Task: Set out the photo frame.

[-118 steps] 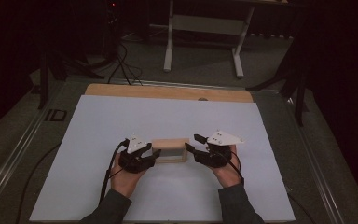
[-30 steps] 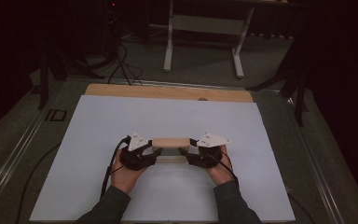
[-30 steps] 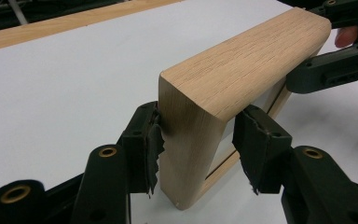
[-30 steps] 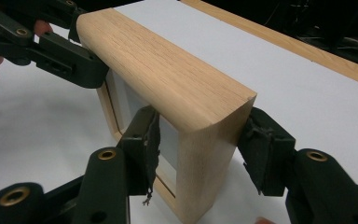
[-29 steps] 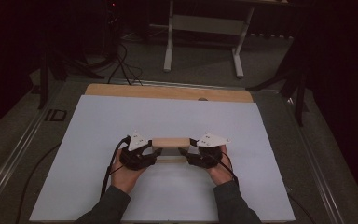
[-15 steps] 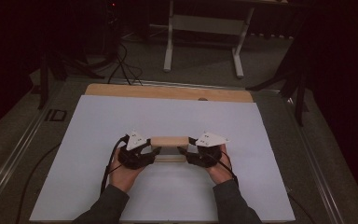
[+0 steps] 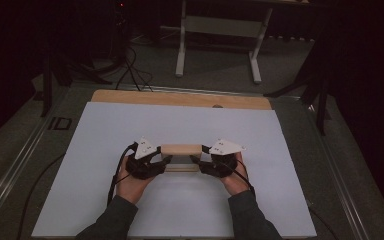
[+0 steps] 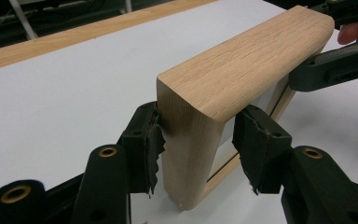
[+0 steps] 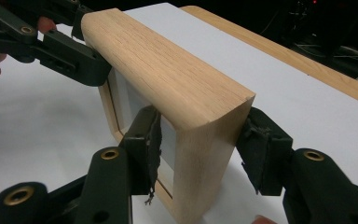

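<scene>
A light wooden box frame [image 7: 181, 149] stands on its long edge on the white sheet, with a pale panel set inside it. My left gripper [image 7: 166, 161] is at its left end and my right gripper [image 7: 195, 161] is at its right end. In the left gripper view the two black pads [image 8: 149, 149] clamp the end wall of the frame [image 8: 242, 60], and my left gripper [image 8: 198, 149] is shut on it. In the right gripper view my right gripper [image 9: 200, 149] holds the other end of the frame [image 9: 168, 60] the same way. The left gripper [image 9: 70, 51] shows at the far end.
The white sheet [image 7: 180, 120] covers a wooden table whose bare strip [image 7: 180, 99] runs along the back. Beyond it stand a desk's pale legs [image 7: 182, 45] and floor cables [image 7: 130, 65]. Metal rails [image 7: 20, 160] flank the table.
Since the earliest frame my right gripper has moved in from the right onto the frame's right end. Over the last second nothing visibly moved.
</scene>
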Tool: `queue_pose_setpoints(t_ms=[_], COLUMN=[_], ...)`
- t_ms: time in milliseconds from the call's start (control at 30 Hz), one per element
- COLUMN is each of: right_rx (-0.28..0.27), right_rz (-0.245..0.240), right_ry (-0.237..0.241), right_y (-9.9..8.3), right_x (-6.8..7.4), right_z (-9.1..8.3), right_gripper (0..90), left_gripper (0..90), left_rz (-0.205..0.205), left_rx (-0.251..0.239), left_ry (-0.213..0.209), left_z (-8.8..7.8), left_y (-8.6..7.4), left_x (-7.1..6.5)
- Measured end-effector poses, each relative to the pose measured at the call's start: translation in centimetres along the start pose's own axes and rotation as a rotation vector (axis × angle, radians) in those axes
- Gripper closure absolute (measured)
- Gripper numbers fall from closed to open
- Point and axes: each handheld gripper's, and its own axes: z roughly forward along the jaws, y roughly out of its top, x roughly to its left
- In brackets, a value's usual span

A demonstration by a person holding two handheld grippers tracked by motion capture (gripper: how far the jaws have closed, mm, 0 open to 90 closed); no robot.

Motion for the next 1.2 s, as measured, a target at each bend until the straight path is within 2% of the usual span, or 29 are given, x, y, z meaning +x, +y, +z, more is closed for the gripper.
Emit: queue_pose_setpoints(t_ms=[267,700,1200], right_rx=[0.005,0.018,0.039], right_rz=[-0.006,0.016,0.04], right_ry=[0.002,0.011,-0.002], right_y=[0.7,1.4,1.5], right_x=[-0.2,-0.9,-1.7], right_z=[0.5,1.8,3.2], right_gripper=[50.8,50.4,49.6], left_gripper=[51.5,51.4,51.2], left_rz=[-0.006,-0.009,-0.025], left_rx=[-0.005,0.006,0.015], left_ry=[0.009,0.024,0.025], left_z=[-0.1,0.4,1.5], left_y=[0.3,0.8,0.8], left_x=[0.6,1.7,2.9])
